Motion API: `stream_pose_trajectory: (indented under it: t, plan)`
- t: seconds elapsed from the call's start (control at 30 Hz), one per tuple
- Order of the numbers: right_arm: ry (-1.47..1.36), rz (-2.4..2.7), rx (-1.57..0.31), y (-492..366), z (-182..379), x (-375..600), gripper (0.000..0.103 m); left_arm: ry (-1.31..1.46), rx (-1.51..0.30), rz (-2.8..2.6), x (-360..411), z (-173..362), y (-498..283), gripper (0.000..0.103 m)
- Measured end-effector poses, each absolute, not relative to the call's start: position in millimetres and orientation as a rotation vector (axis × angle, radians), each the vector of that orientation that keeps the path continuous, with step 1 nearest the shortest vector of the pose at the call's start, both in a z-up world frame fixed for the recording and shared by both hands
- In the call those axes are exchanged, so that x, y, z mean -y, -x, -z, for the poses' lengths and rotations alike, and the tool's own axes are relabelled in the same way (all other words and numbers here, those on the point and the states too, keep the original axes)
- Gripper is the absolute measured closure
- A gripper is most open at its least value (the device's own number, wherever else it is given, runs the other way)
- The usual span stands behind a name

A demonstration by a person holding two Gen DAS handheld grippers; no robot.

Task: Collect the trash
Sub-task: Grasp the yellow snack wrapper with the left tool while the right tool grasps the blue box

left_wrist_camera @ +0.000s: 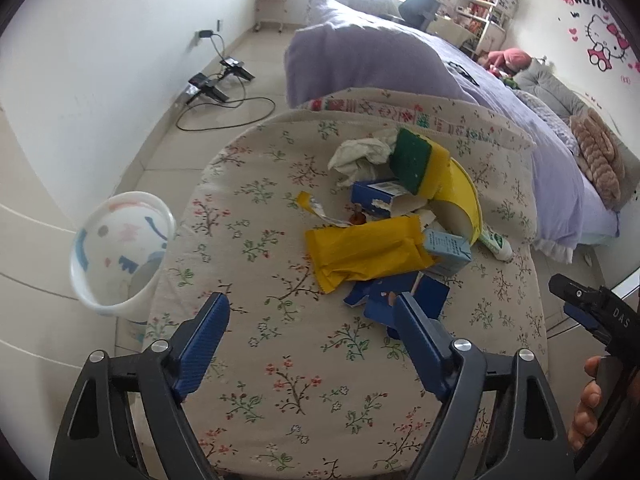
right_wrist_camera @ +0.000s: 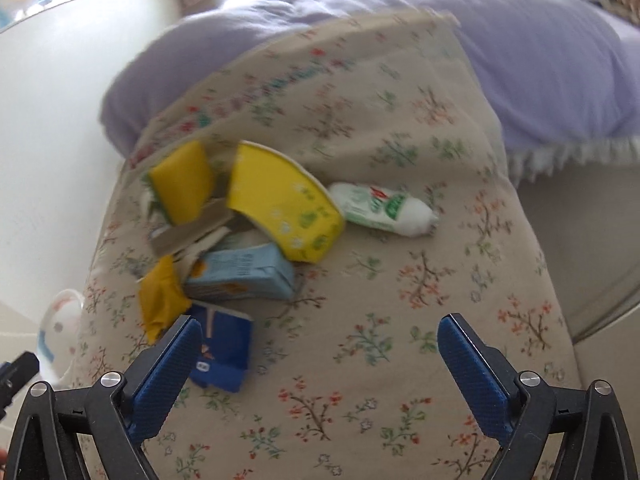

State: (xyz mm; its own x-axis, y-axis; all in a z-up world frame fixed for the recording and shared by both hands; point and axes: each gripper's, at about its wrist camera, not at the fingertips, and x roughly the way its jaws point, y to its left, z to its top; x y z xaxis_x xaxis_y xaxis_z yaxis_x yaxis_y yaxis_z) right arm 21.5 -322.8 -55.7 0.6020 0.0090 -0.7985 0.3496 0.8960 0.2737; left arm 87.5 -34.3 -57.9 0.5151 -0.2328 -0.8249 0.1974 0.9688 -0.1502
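The left gripper [left_wrist_camera: 312,312] hovers above the flowered table [left_wrist_camera: 280,400], jaws spread wide and holding nothing, aimed at the trash pile [left_wrist_camera: 400,216] at 12 o'clock. The right gripper [right_wrist_camera: 320,336] hovers likewise, wide apart and empty, the pile at 11 o'clock. A white bin [left_wrist_camera: 120,256] stands at the table's 9 o'clock edge.

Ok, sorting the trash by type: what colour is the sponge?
The sponge is yellow with a green scrubbing face, clearest in the left wrist view.
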Motion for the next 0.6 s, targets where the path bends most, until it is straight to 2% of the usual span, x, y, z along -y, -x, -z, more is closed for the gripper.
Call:
stream_pose_trajectory:
  t: [0.1, 0.3, 0.5, 0.53, 0.6]
  plan:
    - [-0.547, 0.202, -0.953, -28, 68, 341, 0.007, -0.066, -0.981, 0.324, 68, 65, -95, 0.02]
    - [-0.658, 0.202, -1.011, -38, 84, 348, 0.009, -0.481, -0.888, 0.39, 155, 100, -100, 0.02]
    - [-0.663, 0.233, -0.987, -33, 81, 355, 0.01, -0.538, -0.897, 0.336, 178, 131, -125, 0.021]
    - [-0.658, 0.236, -0.99, -33, 81, 355, 0.01, -0.548, -0.899, 0.334, 180, 135, -127, 0.026]
    - [-0.657, 0.23, -0.995, -34, 82, 356, 0.01, -0.545, -0.923, 0.338, 184, 142, -133, 0.042]
